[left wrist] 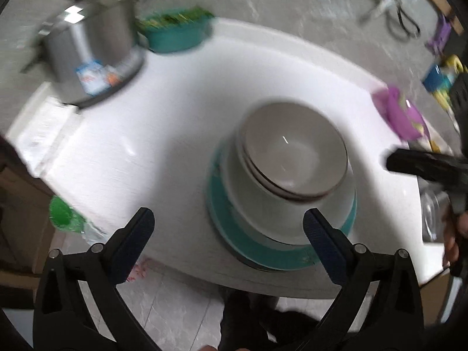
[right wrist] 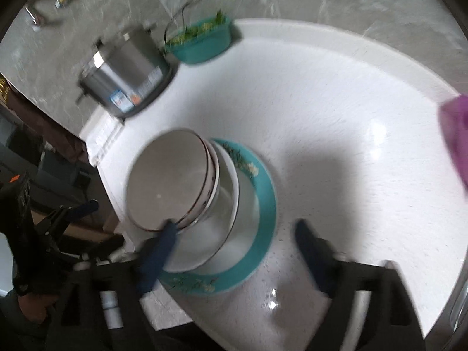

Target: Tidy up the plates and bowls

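A stack of dishes stands on the white tabletop [left wrist: 181, 93] close to its near edge: a teal-rimmed plate [left wrist: 234, 234] at the bottom, a white plate or shallow dish [left wrist: 248, 204] on it, and nested pale bowls [left wrist: 295, 152] on top. In the right wrist view the same teal-rimmed plate [right wrist: 263, 204] shows a floral pattern on its rim, and the bowls [right wrist: 172, 181] sit toward the plate's left side rather than centred.

The left hand-held gripper [left wrist: 228, 231] hangs above the near edge of the tabletop with its jaws spread wide and nothing between the pads – one finger is just left of the stack, the other over the teal rim. The right hand-held gripper [right wrist: 234, 242] is also spread wide; its left finger overlaps the bowl's rim in the picture, but blur hides whether it touches, and the pads clamp nothing.

At the far left corner of the tabletop stands a steel pot [left wrist: 90, 52] with a label, and just beside it, along the far edge, a teal basin [left wrist: 178, 35] holding green leaves. A purple container [left wrist: 400, 114] sits at the right edge – blurred in both views. A green-capped bottle [left wrist: 67, 216] shows by the left edge, lower than the tabletop
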The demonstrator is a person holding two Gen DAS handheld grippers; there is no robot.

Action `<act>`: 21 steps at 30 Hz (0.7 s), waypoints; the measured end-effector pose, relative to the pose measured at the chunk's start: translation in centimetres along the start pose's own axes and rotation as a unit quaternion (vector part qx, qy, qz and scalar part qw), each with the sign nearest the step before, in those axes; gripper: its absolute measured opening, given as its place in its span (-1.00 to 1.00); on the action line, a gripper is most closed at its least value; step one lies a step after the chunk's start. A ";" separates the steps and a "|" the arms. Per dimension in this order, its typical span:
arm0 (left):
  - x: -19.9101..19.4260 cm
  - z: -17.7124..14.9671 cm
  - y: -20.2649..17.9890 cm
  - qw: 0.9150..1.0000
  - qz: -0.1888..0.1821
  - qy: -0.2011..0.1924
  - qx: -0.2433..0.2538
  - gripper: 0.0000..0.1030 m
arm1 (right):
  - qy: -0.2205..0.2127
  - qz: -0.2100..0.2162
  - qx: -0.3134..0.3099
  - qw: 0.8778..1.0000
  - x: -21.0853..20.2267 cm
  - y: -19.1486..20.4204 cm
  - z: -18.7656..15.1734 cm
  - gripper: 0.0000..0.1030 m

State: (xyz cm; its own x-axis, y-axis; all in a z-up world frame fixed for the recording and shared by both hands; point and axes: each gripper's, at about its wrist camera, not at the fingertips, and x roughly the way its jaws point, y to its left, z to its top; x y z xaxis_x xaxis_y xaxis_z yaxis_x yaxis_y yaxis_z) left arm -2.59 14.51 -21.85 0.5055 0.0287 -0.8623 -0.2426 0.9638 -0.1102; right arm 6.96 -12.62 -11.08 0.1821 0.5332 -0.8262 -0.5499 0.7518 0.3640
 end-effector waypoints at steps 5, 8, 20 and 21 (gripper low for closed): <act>-4.8 -0.2 0.5 0.997 0.027 -0.067 -0.025 1.00 | -0.046 0.008 0.011 0.999 -3.9 0.5 -1.1 1.00; -6.1 -0.7 -0.6 0.998 0.026 -0.054 -0.035 1.00 | -0.061 0.001 0.010 0.998 -5.1 1.5 -1.7 1.00; -8.1 -2.6 -6.1 0.993 0.106 -0.042 0.002 1.00 | -0.100 -0.027 0.047 0.994 -8.0 4.1 -4.1 0.99; -8.1 -2.5 -6.1 0.993 0.109 -0.042 0.006 1.00 | -0.103 -0.032 0.051 0.993 -8.1 4.2 -4.1 0.99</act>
State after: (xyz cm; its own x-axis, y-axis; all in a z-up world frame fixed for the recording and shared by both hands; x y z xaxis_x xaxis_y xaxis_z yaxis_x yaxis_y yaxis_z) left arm -7.25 7.75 -15.43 0.5098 0.2594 -0.8202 -0.3445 0.9352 0.0817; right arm -0.17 -15.39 -4.60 0.3826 0.5438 -0.7469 -0.4480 0.8162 0.3648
